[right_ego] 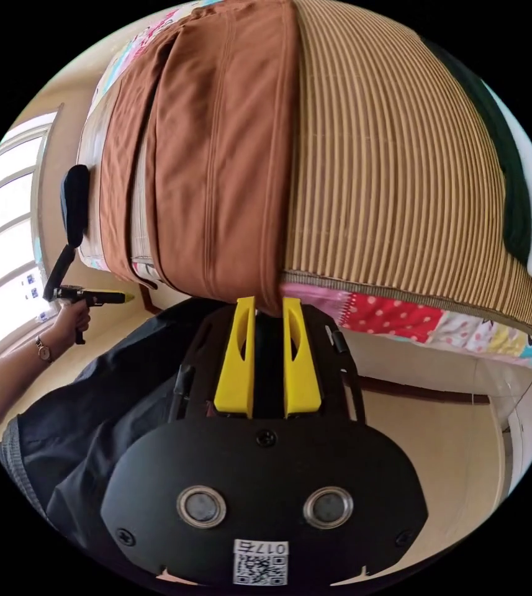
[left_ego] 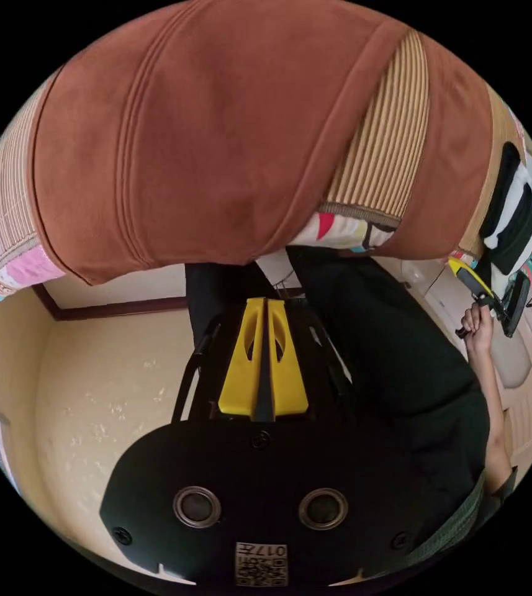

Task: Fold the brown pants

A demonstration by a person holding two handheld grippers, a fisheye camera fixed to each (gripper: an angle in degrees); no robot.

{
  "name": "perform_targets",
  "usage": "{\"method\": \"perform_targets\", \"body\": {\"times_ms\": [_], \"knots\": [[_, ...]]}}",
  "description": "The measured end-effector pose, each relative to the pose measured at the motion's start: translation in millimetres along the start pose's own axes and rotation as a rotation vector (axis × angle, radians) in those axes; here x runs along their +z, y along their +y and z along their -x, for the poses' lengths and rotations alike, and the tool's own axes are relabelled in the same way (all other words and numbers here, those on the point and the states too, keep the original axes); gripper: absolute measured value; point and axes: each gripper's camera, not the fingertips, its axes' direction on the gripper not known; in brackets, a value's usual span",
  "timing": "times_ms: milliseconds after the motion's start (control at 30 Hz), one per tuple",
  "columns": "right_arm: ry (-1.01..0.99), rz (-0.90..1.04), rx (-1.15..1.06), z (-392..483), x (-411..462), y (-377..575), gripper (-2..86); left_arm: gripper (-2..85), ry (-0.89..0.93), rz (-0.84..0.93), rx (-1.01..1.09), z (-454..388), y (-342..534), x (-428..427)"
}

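Left gripper view has the left gripper [left_ego: 264, 310] with its yellow jaws pressed flat together on nothing, tips short of the overhanging edge of the brown pants [left_ego: 216, 136]. In the right gripper view the right gripper [right_ego: 269, 307] has its jaws narrowly parted, tips at the hem of the pants where it hangs over the bed edge; whether cloth is actually pinched between them I cannot tell, since the fabric hides the tips.

The main risk, as I judge it, is an uneven lift. If only the right side has a hold, or a hold on one layer alone, raising it could peel the stacked layers apart and skew the fold. The left gripper must first open before it can take anything; closing on the patchwork quilt [right_ego: 402, 320] beneath instead of the pants would drag the bedding along. A shallow bite on the hem could also slip free.

The pants lie lengthwise on a striped mat [right_ego: 402, 161] covering the bed, one end drooping over the near edge. They are rust-brown, soft and matte, seemingly already doubled leg on leg, with stitched seams running along their length and an offset layer showing at one side.
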Motion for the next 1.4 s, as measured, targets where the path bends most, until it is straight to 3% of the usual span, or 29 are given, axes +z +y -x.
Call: {"method": "perform_targets", "body": {"times_ms": [100,233,400,500,733,1000,1167,1267,1400], "knots": [[-0.053,0.044,0.034,-27,14,39,9.1,-1.0,-0.031,0.038,0.063,-11,19,13],[-0.393,0.108,0.062,-45,52,73,8.7,-1.0,-0.091,0.059,0.204,-43,31,20],[-0.37,0.145,0.037,-21,65,108,5.5,-1.0,-0.16,0.054,0.405,-78,39,9],[-0.407,0.119,-0.099,-7,51,141,3.0,-1.0,-0.264,0.045,0.467,-83,45,2],[-0.283,0.033,0.016,-56,23,217,6.8,-1.0,-0.211,0.074,0.302,-35,52,19],[-0.47,0.063,0.053,-99,46,253,7.7,-1.0,-0.282,0.135,0.261,-26,80,73],[-0.638,0.101,-0.031,-123,60,282,8.6,-1.0,-0.201,0.117,0.259,-42,95,106],[-0.721,0.067,0.032,-142,69,299,8.6,-1.0,-0.191,0.127,0.248,-54,98,128],[-0.705,0.045,0.053,-156,81,318,7.1,-1.0,-0.175,0.127,0.269,-75,97,147]]}}
